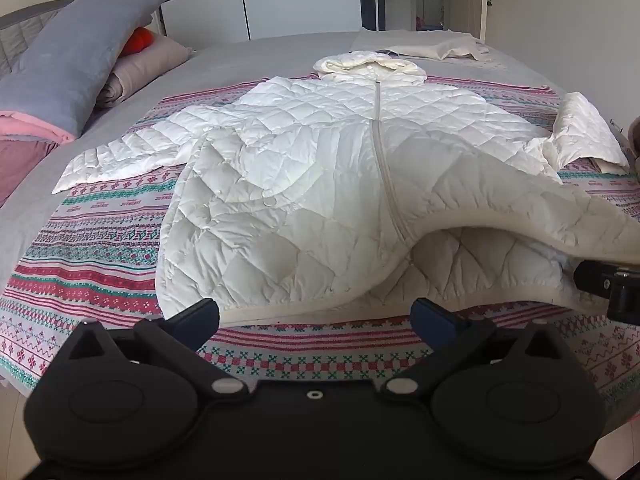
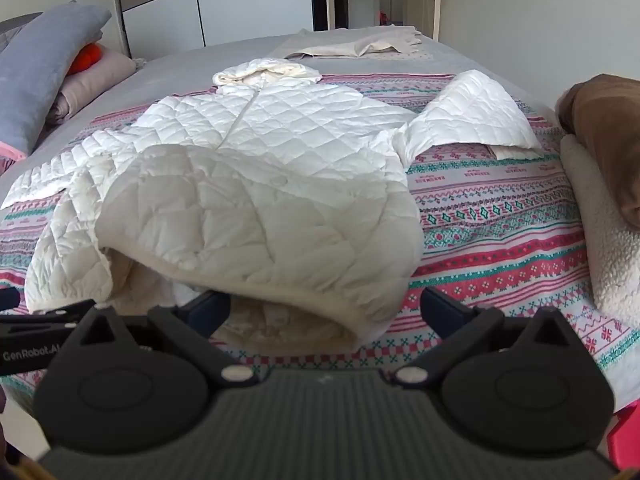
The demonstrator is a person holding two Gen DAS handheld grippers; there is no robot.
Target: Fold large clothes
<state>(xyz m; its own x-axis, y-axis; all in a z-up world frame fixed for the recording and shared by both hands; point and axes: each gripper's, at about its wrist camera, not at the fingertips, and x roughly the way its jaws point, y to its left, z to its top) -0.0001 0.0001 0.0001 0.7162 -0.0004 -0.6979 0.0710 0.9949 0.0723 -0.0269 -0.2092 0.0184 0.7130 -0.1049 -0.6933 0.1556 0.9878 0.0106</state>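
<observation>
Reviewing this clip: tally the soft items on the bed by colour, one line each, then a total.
White: 1, the quilted jacket
Cream: 1, the cloth at the far end
Grey-blue: 1, the long pillow
Beige-pink: 1, the pillow under it
Orange: 1, the plush item
Striped, patterned: 1, the blanket
Brown: 1, the folded item
Total: 7

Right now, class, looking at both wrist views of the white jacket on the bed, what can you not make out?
- Jacket back and lining: hidden beneath its own front, both views.
- Right sleeve cuff: folded under itself, right wrist view.
- Bed near edge: covered by the left gripper, left wrist view.
- Brown item: cut off by the frame edge, right wrist view.
- Orange object: mostly hidden behind pillows.
</observation>
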